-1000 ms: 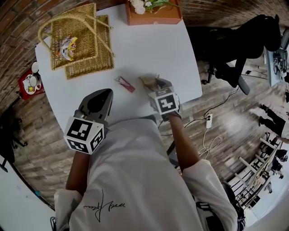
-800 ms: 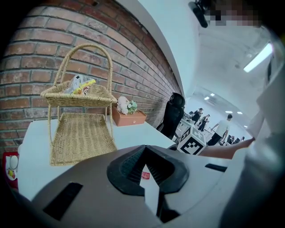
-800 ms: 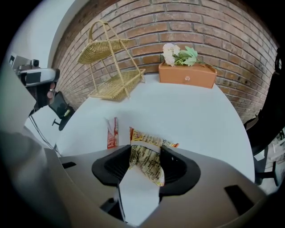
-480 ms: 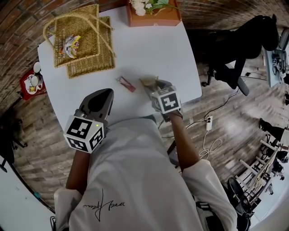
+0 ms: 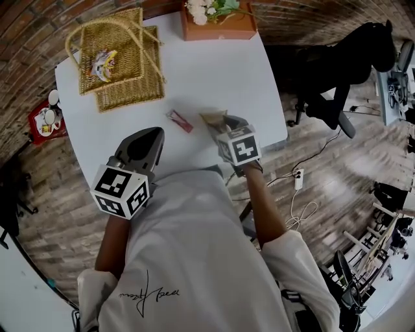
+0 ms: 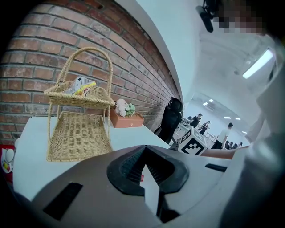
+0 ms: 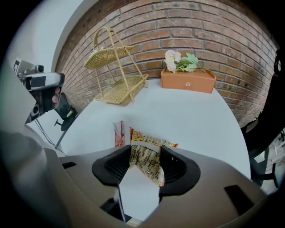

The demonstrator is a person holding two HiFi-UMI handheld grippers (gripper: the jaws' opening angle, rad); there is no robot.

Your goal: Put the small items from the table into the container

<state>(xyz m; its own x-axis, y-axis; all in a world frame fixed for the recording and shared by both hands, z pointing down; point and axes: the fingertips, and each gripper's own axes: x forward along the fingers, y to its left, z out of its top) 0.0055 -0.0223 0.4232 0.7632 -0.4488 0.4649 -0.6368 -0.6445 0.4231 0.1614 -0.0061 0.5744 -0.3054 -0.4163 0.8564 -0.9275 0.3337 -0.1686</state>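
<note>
1. A person in a white shirt [image 5: 194,253] stands at a white table [image 5: 214,71] w/ a hand-held gripper in each hand, seen from above.
2. R gripper [image 7: 144,168] is clamped on a yellow pack [image 7: 149,156]. Both pads press its sides, and the pack's far end sticks out past the jaw tips toward the tabletop.
3. In the head view that pack is at the table's near-right part, close to the edge. Can't tell whether it's lifted off the top.
4. L gripper [image 6: 147,178] is clenched, jaws together w/ nothing btwn them. It hangs over the table's near-left edge, pointing toward the basket [image 5: 130,94].
5. A red pack [image 5: 179,120] lies flat on the table btwn the two grippers, near the yellow pack on its left and not touching it.
6. The basket, two-tier wicker w/ a hoop handle, stands at the far-left corner, well apart from both grippers. One snack [image 5: 100,65] lies in its upper tier.
7. An orange planter [image 5: 217,27] w/ flowers [image 5: 209,8] sits at the table's far edge, by a brick wall [image 7: 213,31].
8. A black chair [image 5: 350,58] stands right of the table on a wood floor [image 5: 337,175].
</note>
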